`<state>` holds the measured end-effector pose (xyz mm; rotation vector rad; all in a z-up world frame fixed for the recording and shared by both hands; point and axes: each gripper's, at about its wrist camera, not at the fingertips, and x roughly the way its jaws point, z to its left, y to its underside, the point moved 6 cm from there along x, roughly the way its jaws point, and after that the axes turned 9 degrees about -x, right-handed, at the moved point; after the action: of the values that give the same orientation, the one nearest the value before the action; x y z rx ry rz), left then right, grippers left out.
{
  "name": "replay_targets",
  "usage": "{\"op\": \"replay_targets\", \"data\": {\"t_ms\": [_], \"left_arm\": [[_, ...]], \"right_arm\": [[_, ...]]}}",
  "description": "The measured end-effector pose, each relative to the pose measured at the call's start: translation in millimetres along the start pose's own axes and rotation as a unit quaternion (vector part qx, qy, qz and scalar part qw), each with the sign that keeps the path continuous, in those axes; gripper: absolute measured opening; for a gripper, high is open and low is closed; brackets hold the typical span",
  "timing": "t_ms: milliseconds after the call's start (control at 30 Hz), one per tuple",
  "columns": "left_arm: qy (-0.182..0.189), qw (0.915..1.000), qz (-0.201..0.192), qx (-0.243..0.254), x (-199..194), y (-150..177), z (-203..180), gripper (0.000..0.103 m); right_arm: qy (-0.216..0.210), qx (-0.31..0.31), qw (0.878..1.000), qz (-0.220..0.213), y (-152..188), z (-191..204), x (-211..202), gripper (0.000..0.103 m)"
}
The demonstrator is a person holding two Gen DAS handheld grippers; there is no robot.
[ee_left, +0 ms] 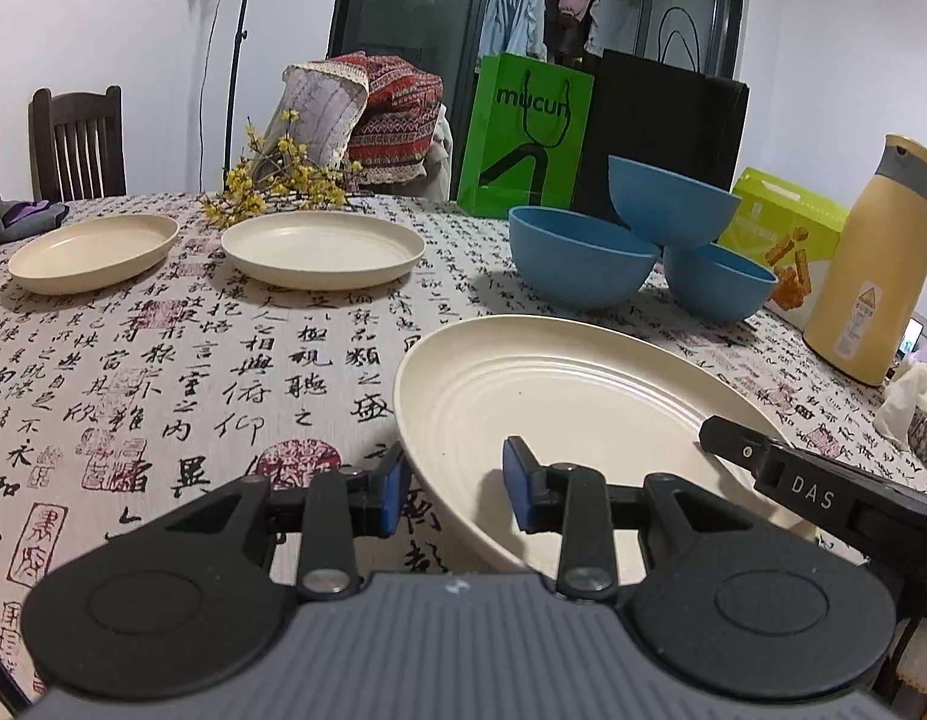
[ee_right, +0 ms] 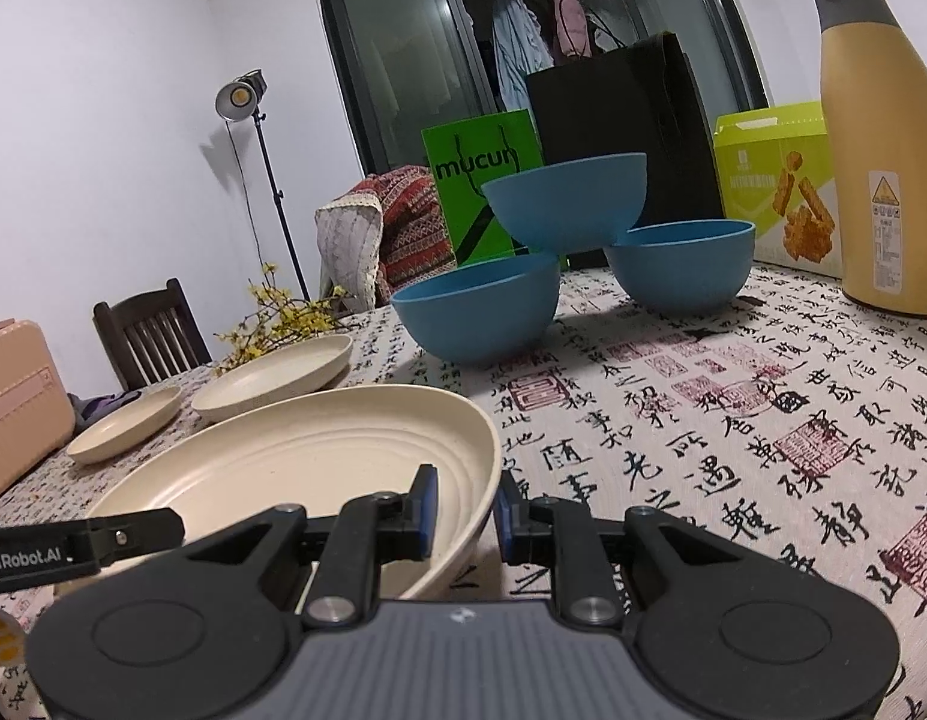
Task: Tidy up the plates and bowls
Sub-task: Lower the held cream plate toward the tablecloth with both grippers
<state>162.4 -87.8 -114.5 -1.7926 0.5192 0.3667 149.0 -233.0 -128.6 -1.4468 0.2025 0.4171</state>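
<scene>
Left wrist view: my left jaws (ee_left: 457,489) straddle the near rim of the large cream plate (ee_left: 559,384), one pad outside the wall, one inside; gap narrow, but whether the pads press I cannot tell. My right jaws (ee_right: 466,513) do the same on the opposite rim of the same plate (ee_right: 319,456), nearly closed, pads tight to the wall as far as I can judge. Plate looks tilted, its near edge off the counter (ee_left: 163,360), so I read it as carried between both hands.

Further out: two smaller cream plates (ee_left: 94,252) (ee_left: 322,246) lie side by side at the far left, apart, not stacked. Three blue bowls: two on the counter (ee_left: 583,255) (ee_left: 718,282), the third (ee_left: 673,198) perched on their rims rather than nested.

Judgement: early stage. No plate stacked yet; bowls still to be nested. Bottle (ee_left: 871,264), snack box and bags stand behind, not part of the job.
</scene>
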Motion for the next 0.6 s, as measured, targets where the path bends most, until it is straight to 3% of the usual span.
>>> {"op": "replay_targets", "data": {"t_ms": [600], "left_arm": [[-0.006, 0.9995, 0.03, -0.009, 8.5, 7.0, 3.9, 0.034]], "right_arm": [[0.009, -0.013, 1.0, 0.016, 8.6, 0.8, 6.4, 0.019]]}}
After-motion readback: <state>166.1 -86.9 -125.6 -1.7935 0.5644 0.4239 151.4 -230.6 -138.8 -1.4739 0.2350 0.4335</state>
